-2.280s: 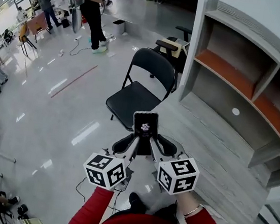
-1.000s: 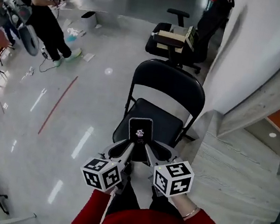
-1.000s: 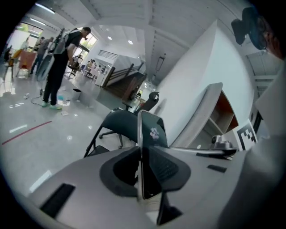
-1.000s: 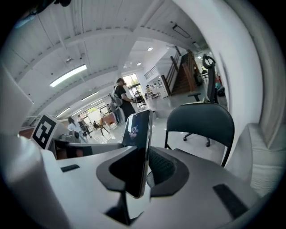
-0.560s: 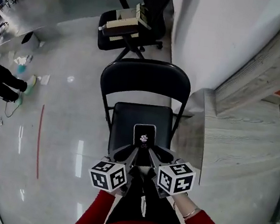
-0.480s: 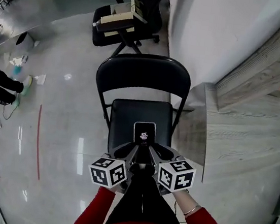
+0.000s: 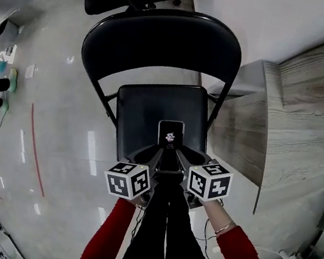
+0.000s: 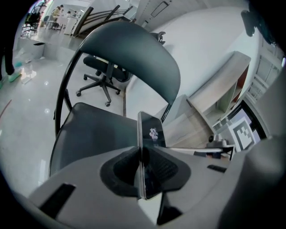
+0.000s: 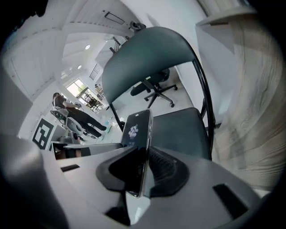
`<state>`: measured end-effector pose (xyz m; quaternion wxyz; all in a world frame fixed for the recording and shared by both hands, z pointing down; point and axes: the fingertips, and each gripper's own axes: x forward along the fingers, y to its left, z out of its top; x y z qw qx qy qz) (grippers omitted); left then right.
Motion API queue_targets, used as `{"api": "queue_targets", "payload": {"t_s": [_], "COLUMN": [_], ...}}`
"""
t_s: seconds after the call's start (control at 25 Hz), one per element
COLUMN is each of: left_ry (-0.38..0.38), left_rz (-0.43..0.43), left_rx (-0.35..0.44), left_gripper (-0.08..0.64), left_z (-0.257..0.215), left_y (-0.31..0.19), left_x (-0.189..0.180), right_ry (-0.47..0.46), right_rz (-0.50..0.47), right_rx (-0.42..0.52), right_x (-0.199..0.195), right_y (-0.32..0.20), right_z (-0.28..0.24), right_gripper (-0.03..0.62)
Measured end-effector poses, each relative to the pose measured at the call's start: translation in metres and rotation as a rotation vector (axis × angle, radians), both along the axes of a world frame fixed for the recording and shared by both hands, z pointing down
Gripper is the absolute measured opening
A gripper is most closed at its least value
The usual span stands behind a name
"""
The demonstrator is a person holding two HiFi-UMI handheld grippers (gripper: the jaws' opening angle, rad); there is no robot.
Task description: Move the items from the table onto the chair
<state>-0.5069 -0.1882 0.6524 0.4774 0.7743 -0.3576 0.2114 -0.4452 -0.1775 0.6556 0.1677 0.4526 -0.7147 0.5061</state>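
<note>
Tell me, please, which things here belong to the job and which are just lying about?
Job: phone, gripped by left gripper and right gripper; folding chair.
Lying about: office chair; wooden unit; red floor line.

Phone point(image 7: 170, 137): slim, black, dark screen with a small pale emblem. Screen faces up, clamped at its near end, held over the seat's front edge.
Chair point(image 7: 146, 115): black, folding, padded seat, curved backrest, upright.
</note>
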Motion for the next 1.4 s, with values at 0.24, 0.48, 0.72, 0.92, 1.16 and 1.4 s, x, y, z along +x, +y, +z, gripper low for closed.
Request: {"api": "queue_targets", "payload": {"t_s": [0.24,0.48,0.72,0.92,1.16,1.4], "left_ry": [-0.003,-0.018,-0.034,0.001,-0.01,0.06], "left_rz": [0.0,0.0,-0.033,-0.077,-0.134,-0.022], "left_rx": [-0.073,-0.133,-0.182,-0.192,-0.158,0.219], "left_gripper": [0.077,0.077,0.075,0.077,0.054,0.011], "left_z": [0.075,0.124,0.149,0.154,0.133,-0.013], "left_y": [0.0,0.003,0.008,0.008,0.0,-0.018], "left_x": [-0.003,-0.004,-0.007,-0.008,-0.028,-0.029], "right_ry": [-0.018,-0.003,0.022,0.012,0.049,-0.073], "right_rz": [0.006,0.005,-0.021,0.001,0.04,0.046], "right_rx": [-0.073,-0.129,-0.164,-0.154,-0.112,0.163], "right_x": [-0.003,-0.004,-0.007,-0.008,0.015,0.018], "right_y": [-0.001,0.003,0.007,0.006,0.007,-0.008], "right_z": [0.078,0.127,0.152,0.153,0.128,-0.013], "right_gripper": [0.087,0.087,0.089,0.089,0.075,0.017]}}
